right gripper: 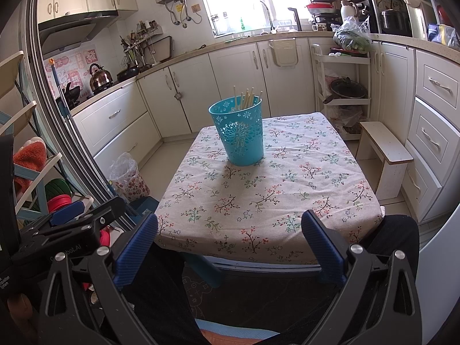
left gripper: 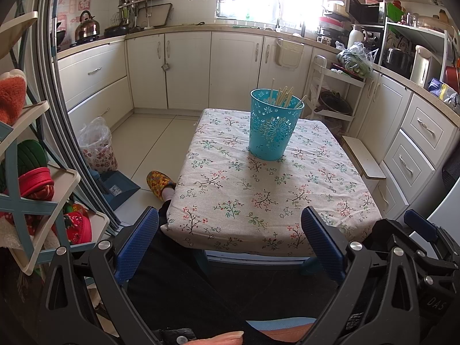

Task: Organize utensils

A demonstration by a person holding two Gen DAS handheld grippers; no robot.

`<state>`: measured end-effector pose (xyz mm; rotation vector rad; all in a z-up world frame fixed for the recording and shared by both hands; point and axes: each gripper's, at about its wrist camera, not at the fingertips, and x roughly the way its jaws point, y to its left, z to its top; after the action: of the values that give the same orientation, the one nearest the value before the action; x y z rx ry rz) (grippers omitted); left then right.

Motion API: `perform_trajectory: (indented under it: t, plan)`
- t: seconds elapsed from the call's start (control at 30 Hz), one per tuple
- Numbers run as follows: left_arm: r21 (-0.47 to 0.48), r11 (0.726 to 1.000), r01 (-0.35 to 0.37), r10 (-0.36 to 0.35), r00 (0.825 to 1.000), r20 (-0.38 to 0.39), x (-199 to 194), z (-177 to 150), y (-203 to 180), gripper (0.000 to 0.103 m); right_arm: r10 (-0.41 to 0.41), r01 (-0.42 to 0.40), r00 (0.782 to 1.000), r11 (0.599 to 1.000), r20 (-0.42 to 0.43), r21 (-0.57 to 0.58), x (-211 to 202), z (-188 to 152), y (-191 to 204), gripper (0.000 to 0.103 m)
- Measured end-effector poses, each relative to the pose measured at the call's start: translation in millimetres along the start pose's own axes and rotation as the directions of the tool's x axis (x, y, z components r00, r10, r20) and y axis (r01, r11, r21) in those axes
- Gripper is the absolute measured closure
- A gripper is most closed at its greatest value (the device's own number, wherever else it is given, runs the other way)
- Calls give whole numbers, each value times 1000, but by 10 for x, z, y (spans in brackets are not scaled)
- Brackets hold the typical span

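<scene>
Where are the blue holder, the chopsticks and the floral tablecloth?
blue holder (left gripper: pixel 268 132): left wrist view, on its patterned front wall.
chopsticks (right gripper: pixel 249 97): right wrist view, on the shafts sticking up above the rim.
floral tablecloth (right gripper: pixel 287 198): right wrist view, on a bare patch of cloth.

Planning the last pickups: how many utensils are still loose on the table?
0. The tablecloth is bare apart from the blue basket. The only utensils visible are chopsticks standing in it. Its far side and the table's near edge behind both open grippers are hidden.
</scene>
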<state>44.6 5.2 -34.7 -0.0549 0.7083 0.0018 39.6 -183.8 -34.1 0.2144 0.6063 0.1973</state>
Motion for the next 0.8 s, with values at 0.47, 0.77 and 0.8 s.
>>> perform_trajectory:
  t: [0.47, 0.77, 0.8]
  plan:
    - [-1, 1000, 0, 0, 1000, 1, -2, 0, 11, 7, 0, 0, 1000, 1000, 2, -2, -5, 2, 0, 7]
    - [-1, 1000, 0, 0, 1000, 1, 0, -1, 17, 7, 3, -3, 1000, 1000, 3, -7, -19, 22, -23, 7]
    - [-1, 1000, 1, -1, 1000, 1, -3, -2, 17, 7, 3, -3, 1000, 1000, 3, -7, -19, 22, -23, 7]
